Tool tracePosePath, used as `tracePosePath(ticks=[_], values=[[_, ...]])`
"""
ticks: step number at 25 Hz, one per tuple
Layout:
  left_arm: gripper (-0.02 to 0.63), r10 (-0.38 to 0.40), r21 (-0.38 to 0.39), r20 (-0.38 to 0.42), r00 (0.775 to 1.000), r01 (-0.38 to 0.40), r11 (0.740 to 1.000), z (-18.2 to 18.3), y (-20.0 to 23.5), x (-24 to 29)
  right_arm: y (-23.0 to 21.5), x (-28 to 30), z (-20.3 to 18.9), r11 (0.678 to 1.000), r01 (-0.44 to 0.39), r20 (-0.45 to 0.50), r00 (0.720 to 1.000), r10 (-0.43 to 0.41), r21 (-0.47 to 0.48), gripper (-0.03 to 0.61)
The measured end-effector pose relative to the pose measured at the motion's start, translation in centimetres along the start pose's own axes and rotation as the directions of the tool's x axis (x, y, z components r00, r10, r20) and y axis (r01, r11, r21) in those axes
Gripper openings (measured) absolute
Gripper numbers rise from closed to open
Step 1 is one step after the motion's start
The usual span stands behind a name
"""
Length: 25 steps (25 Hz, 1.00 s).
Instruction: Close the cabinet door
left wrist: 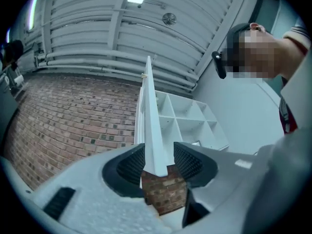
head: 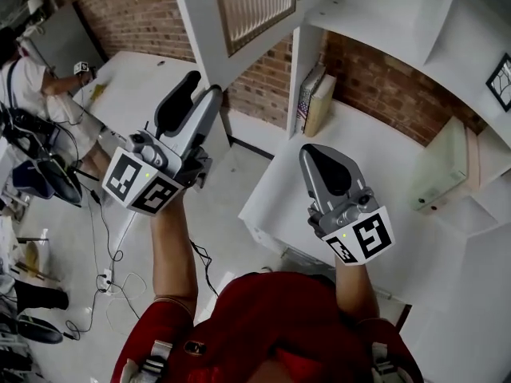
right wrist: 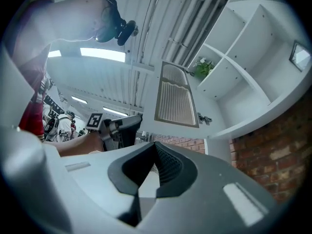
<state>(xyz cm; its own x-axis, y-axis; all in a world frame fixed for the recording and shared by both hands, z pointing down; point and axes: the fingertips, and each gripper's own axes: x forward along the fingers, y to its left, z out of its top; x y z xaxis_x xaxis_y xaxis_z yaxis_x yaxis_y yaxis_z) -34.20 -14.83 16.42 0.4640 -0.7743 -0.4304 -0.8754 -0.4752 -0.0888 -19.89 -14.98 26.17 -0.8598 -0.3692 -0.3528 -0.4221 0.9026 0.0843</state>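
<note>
Nearest, the person in a red shirt (head: 279,325) holds both tools up and away. The left gripper (head: 200,90) has its jaws spread, and the thin lower edge of the cabinet door (head: 254,6) stands between the pads, with a gap on the right side. The right gripper (head: 315,156) is to the right, its jaws pressed together on nothing, over the near end of a white counter (head: 375,166).

The door, white with a ribbed panel, hangs swung out to the left of the white cabinet (head: 383,14), above the floor between the counter and a white table (head: 136,86).

Farther back on the counter a few books (head: 315,100) stand against the brick wall (head: 383,86). A small plant (right wrist: 202,68) sits in one shelf compartment. Cables (head: 108,274) trail on the floor at left. At the far left another person (head: 28,78) leans over the table.
</note>
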Motion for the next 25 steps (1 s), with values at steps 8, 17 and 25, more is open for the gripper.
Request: tracePosePath(ticks=[8,17,25], values=[[0.123,-0.077,-0.031,0.014,0.997,0.078,0.996,-0.4,-0.2,1.1,0.0,-1.6,-0.6,0.995,0.094,-0.04,0.995,-0.096,-0.034,0.014],[0.122,-0.069,0.002,0.016,0.997,0.069,0.998,-0.5,-3.2,2.4,-2.2,-3.5,1.1,0.989,0.139,-0.029,0.99,-0.141,-0.055,0.014],[0.156,-0.095,0.059,-0.031,0.995,0.097,0.994,-1.3,-7.7,5.4,-5.7,-5.7,2.8,0.982,0.181,-0.002,0.983,-0.182,-0.055,0.014]])
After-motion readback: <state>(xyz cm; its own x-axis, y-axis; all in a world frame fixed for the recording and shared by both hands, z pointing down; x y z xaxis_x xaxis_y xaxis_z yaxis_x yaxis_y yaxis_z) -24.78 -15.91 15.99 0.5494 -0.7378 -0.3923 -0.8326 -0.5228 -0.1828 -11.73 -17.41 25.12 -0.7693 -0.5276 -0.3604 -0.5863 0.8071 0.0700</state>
